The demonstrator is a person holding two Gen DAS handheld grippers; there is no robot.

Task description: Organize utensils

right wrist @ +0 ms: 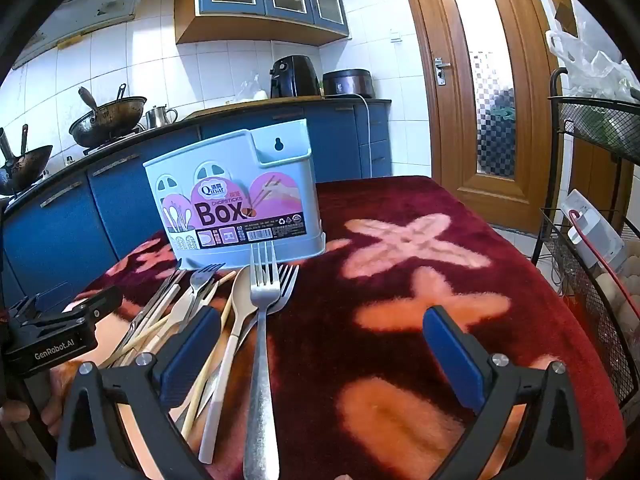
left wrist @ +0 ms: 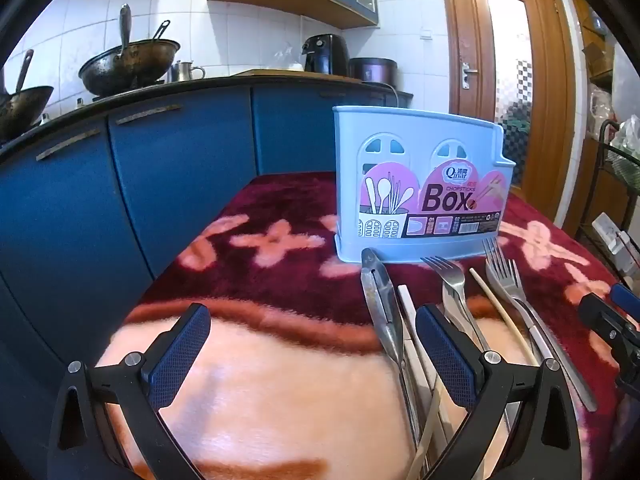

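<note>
Red floral blanket (right wrist: 400,208), left gripper (left wrist: 312,344) spread wide and empty, right gripper (right wrist: 320,344) likewise, beside forks (right wrist: 262,320).

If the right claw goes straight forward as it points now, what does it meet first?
Probably nothing soon: the open right claw points over bare red blanket. The fork lies near its left finger, and the blue chopsticks box stands farther left, off the line. Depth is uncertain.
</note>
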